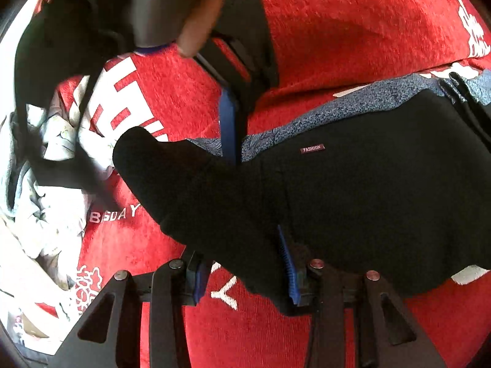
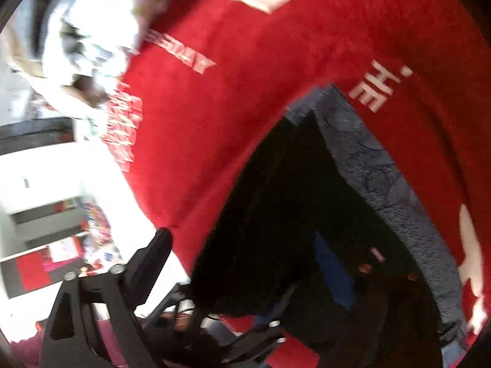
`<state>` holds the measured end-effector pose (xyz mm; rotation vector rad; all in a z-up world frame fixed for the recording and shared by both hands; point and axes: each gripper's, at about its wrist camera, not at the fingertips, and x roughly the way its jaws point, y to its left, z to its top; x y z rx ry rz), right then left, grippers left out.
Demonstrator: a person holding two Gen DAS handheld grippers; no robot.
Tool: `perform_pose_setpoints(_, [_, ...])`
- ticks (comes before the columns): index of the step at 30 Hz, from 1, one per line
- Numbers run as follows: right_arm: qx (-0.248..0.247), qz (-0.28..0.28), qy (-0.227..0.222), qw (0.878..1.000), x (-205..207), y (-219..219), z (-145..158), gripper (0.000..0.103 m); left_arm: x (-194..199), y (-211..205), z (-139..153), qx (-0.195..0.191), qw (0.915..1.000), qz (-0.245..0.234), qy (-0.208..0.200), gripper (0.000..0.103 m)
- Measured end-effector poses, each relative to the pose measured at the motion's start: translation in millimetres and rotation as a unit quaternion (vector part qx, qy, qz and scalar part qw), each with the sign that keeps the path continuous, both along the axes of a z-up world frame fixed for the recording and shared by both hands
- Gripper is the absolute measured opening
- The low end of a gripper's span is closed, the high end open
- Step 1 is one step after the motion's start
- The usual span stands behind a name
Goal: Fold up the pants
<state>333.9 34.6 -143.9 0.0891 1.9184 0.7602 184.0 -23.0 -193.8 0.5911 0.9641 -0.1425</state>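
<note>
Black pants with a grey fleece lining and a small "FASHION" label lie on a red cloth. My left gripper has blue pads; its jaws stand apart with a fold of the pants' edge lying between them. The right gripper, held by a hand, comes in from above in the left wrist view, with its blue fingertip down at the pants' lined edge. In the blurred right wrist view the pants hang over the right gripper's fingers, so its jaws are hidden.
The red cloth carries white lettering and covers the surface. A heap of white and grey patterned clothes with dark garments lies to the left. The right wrist view shows the cloth's edge and a bright floor beyond.
</note>
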Motion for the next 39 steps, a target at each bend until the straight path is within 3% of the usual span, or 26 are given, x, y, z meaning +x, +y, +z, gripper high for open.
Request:
perform_pose_setpoints(1, [-0.011,-0.005,0.011,1.0,-0.2,-3.2,-6.8,0.028,1.3,-0.2,1.2,-0.008,0.9999,-0.001,0.008,0.041])
perform_pose_setpoints(2, [-0.008,-0.017,0.019,1.0,-2.6,-8.5,-9.6,0.02,0.0,-0.9,3.3,-0.013,0.9999,-0.002,0.01,0.041])
perform_pose_setpoints(8, [0.074,-0.099,0.0,0.992,-7.1,-66.0,20.9,0.019,-7.9,-24.2,42.2,-0.043,0.9988,-0.019,-0.018,0.041])
perform_pose_setpoints(13, [0.166,-0.2,-0.011,0.966,-22.2,-146.1,59.2,0.019,-22.9,-60.0,86.9,-0.079,0.9937,-0.055,-0.058,0.041])
perform_pose_setpoints(21, [0.219,-0.309,-0.065,0.923,-73.8,-281.5,108.4,0.02,-57.8,-151.6,126.9,-0.128,0.9825,-0.12,-0.064,0.042])
perform_pose_setpoints(25, [0.213,-0.362,-0.08,0.904,-108.4,-354.1,112.2,0.02,-75.9,-208.7,121.6,-0.135,0.9758,-0.165,-0.047,0.042])
perform_pose_setpoints(31, [0.189,-0.432,-0.077,0.878,-167.3,-467.7,89.1,0.021,-111.0,-292.5,96.9,-0.128,0.9669,-0.22,-0.007,0.042])
perform_pose_setpoints(35, [0.172,-0.46,-0.071,0.868,-196.5,-512.4,62.1,0.021,-128.1,-331.9,71.4,-0.115,0.964,-0.239,0.018,0.042])
perform_pose_setpoints(39, [0.153,-0.477,-0.054,0.864,-209.7,-523.0,22.2,0.022,-137.4,-355.5,40.8,-0.091,0.9638,-0.246,0.049,0.042])
